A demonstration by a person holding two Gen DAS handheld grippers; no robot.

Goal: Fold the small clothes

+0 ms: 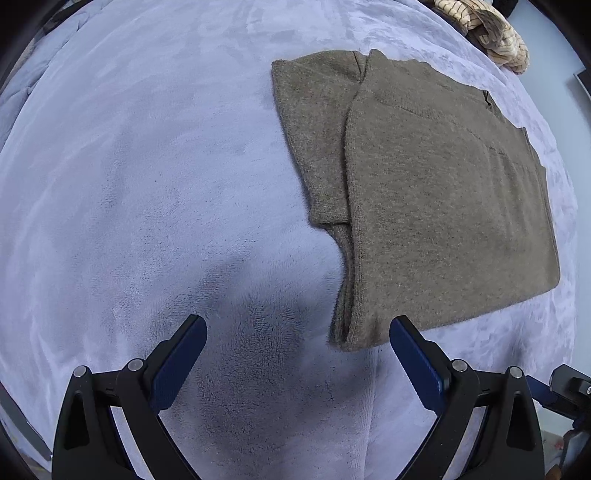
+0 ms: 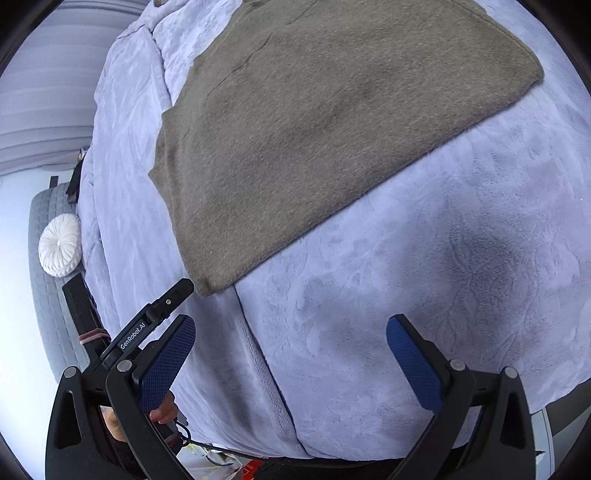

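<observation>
Blue-padded and spread wide, the left tool [image 1: 297, 334] hangs empty just above the bed [image 1: 147, 184], with the near corner of the sweater between its jaws' line of sight but untouched. The right tool [image 2: 290, 334] is likewise splayed and holds nothing, poised over bare lavender blanket with the sweater's near edge a little ahead of it. A hand [image 2: 164, 408] grips the handle of the other device low in the right wrist view.

Further out, the brown knit sweater [image 1: 424, 192] lies flat on the bed as a tidy rectangle, one side panel and sleeve already turned in over the body, edges fairly square. It looks partly folded at least; a final fold in half may remain. Beyond it, a striped cream garment [image 1: 491, 33] sits crumpled at the far edge, seemingly unfolded and probably next.
</observation>
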